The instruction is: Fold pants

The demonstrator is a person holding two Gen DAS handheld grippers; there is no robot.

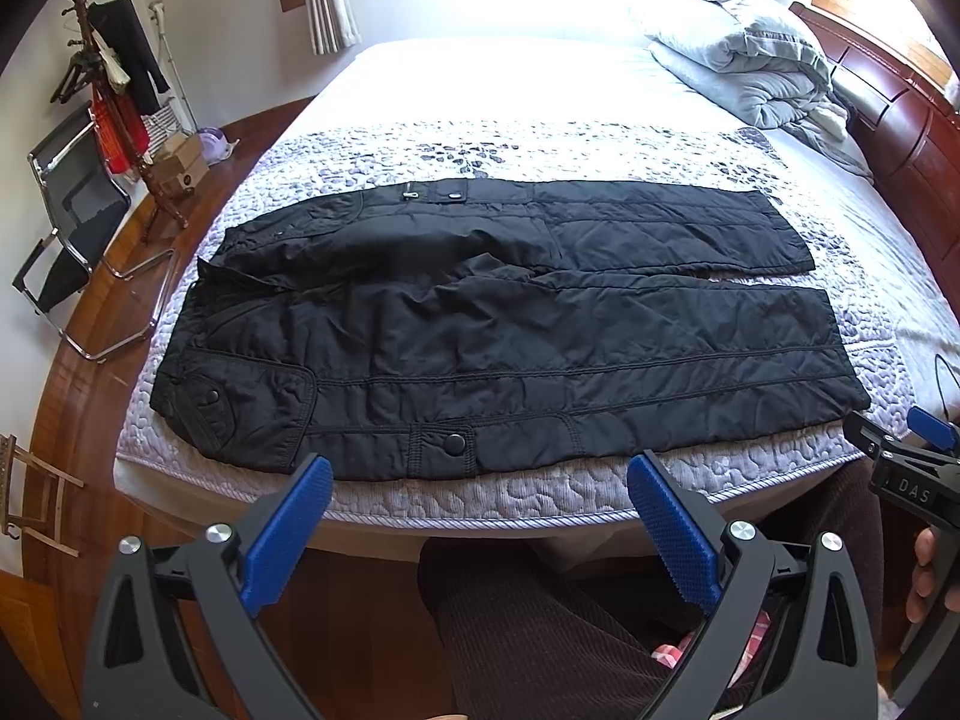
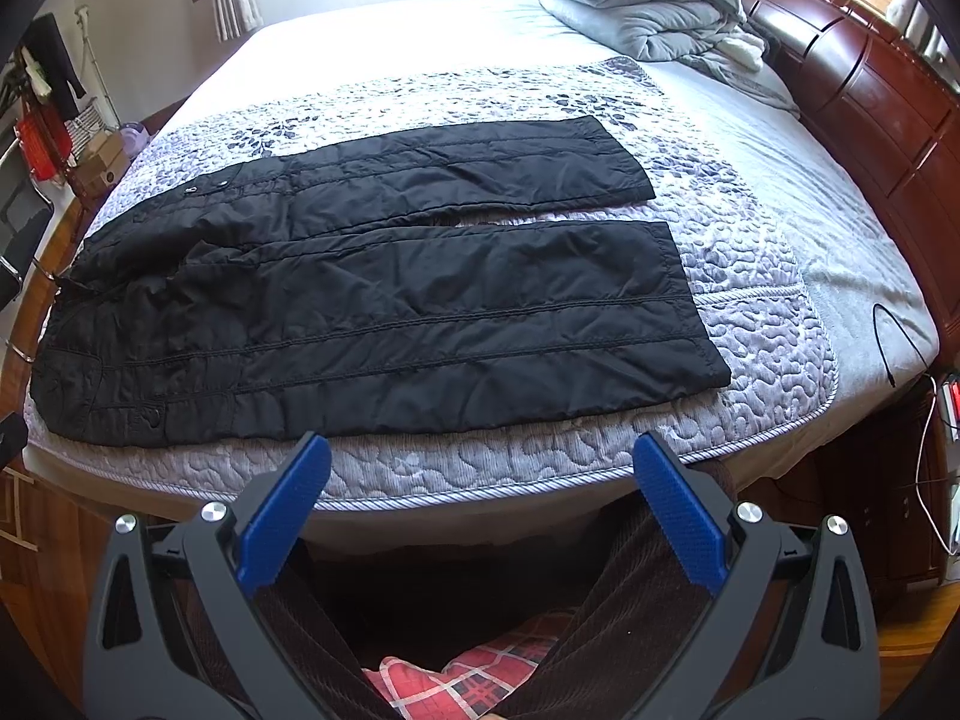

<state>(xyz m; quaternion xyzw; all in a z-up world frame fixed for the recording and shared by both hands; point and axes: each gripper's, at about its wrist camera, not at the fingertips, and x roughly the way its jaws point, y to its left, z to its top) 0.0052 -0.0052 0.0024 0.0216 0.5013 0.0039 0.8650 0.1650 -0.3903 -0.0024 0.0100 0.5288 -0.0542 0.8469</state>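
Black quilted pants (image 1: 492, 324) (image 2: 372, 294) lie flat across the quilted bed (image 1: 540, 489) (image 2: 480, 468), waist to the left, both legs spread side by side to the right. My left gripper (image 1: 480, 468) hovers open just short of the bed's near edge, in front of the near leg's snap pocket. My right gripper (image 2: 480, 450) is also open, nothing between its blue pads (image 2: 282, 516), off the near edge below the near leg. In the left wrist view the right gripper (image 1: 906, 450) shows at the right edge, held by a hand (image 1: 927, 576).
A folded grey duvet (image 1: 744, 60) (image 2: 654, 12) lies at the far right by the wooden headboard (image 2: 870, 96). A coat stand (image 1: 114, 102) and folding chair (image 1: 72, 228) stand on the wooden floor to the left. A black cable (image 2: 894, 342) trails over the bed's right edge.
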